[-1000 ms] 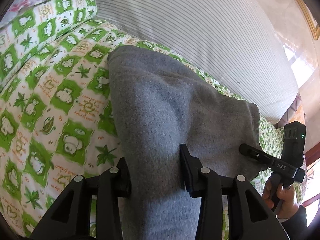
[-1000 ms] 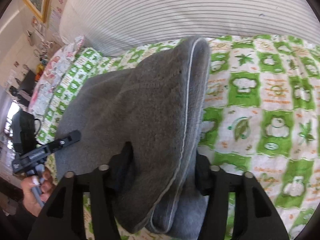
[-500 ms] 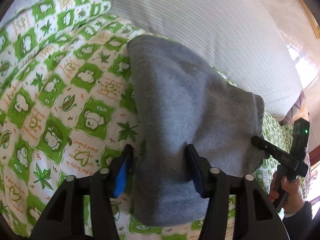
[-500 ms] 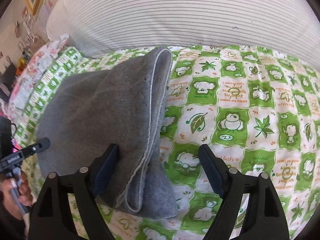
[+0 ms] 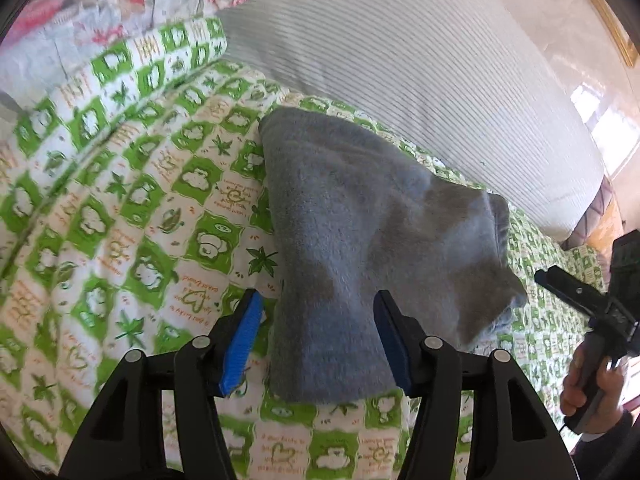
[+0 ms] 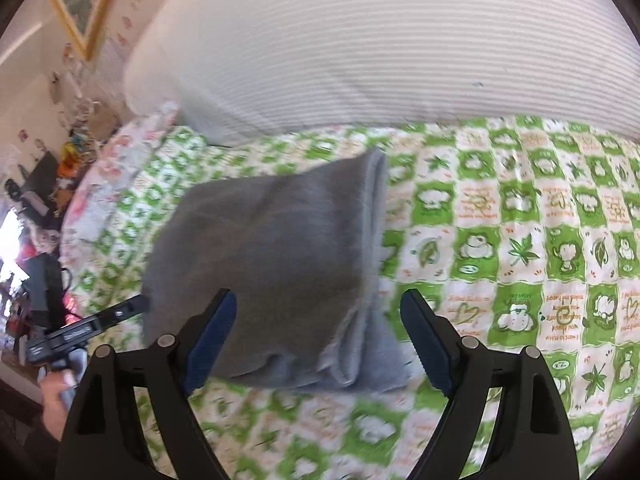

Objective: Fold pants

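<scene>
**Hovering over the folded grey pants with both grippers spread**

Holding my left gripper [image 5: 320, 334] above the bed, I see its two blue-padded fingers [image 5: 244, 340] standing apart with nothing pinched; the near end of the folded grey pants [image 5: 360, 240] lies between and just beyond them, flat on the green-and-white quilt [image 5: 120, 220]. From this gripper the pants run ahead toward the striped cushion [image 5: 400, 60], and a flowered pillow [image 5: 100, 8] sits far ahead to its left. Off to its right my right hand [image 5: 588, 392] grips the other tool's handle.

My right gripper [image 6: 320, 336] is spread wider, fingers clear of the cloth. The pants [image 6: 280, 260] lie ahead and toward its left finger, their layered edges and pale seam facing the gap, with bare quilt [image 6: 520, 240] ahead of the right finger. My left hand [image 6: 56, 396] shows low to its left.
</scene>
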`<state>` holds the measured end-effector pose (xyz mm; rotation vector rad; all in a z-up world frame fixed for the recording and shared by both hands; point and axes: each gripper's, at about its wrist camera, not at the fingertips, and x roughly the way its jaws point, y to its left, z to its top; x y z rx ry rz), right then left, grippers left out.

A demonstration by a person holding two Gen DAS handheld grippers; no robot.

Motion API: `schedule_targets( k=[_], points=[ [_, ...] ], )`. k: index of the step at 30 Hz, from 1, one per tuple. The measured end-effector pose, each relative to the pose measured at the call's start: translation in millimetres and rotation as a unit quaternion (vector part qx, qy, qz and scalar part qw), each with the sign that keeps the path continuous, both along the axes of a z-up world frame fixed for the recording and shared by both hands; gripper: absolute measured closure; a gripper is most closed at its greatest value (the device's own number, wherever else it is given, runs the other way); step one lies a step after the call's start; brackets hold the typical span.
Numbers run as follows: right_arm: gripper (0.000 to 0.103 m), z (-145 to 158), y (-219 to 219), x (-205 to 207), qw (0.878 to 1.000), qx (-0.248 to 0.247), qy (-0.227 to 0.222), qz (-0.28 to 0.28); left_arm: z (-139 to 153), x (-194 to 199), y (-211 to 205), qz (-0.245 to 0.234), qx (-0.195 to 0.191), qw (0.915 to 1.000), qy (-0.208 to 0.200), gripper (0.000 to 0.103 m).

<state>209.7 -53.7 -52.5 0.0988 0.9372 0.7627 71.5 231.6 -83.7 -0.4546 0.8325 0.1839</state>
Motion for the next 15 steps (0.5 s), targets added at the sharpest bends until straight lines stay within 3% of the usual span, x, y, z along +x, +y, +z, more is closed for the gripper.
schedule_targets(
  k=[2,15],
  points=[
    [0.016,6,5,-9,1.000,0.000,-0.004,0.017,7,-2,-8,0.000,0.018,0.9998,-0.001,0.034],
    [0.014,19,9,-47,0.997,-0.021,-0.027,0.068,41,-31,-42,-0.006,0.102,0.9945,-0.019,0.022]
  ],
)
